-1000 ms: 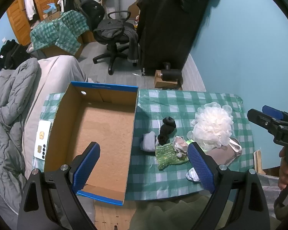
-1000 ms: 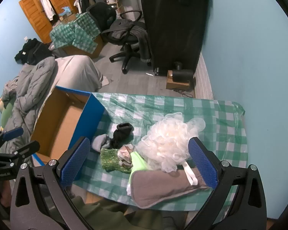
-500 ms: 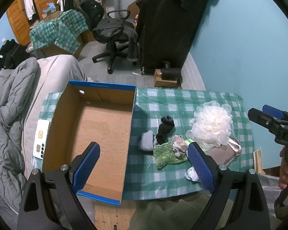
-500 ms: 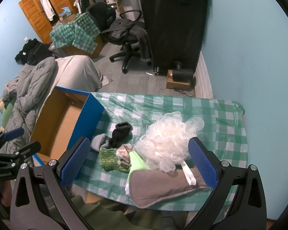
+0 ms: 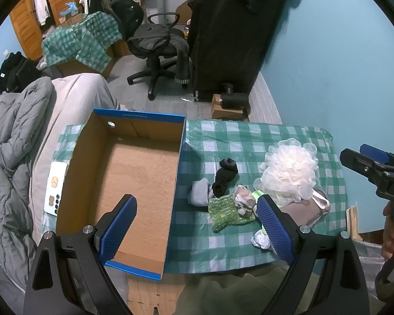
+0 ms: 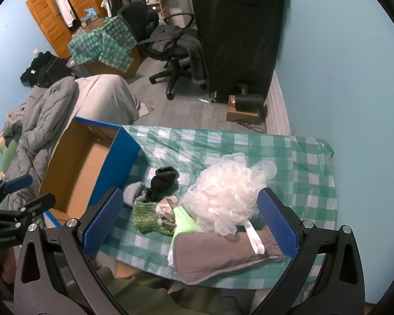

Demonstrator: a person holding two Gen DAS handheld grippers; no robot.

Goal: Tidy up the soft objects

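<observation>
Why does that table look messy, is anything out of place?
Nothing is spilled or damaged. The soft things, a loofah, socks and cloths, lie heaped on the table beside an empty box, not yet sorted.

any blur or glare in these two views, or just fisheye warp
Left wrist view: sharp, strong fisheye bending at the black corners, cardboard box lit evenly. Right wrist view: equally warped, dim bluish room light, faint sheen on the checked tablecloth, white mesh pouf bright but not blown out.
</observation>
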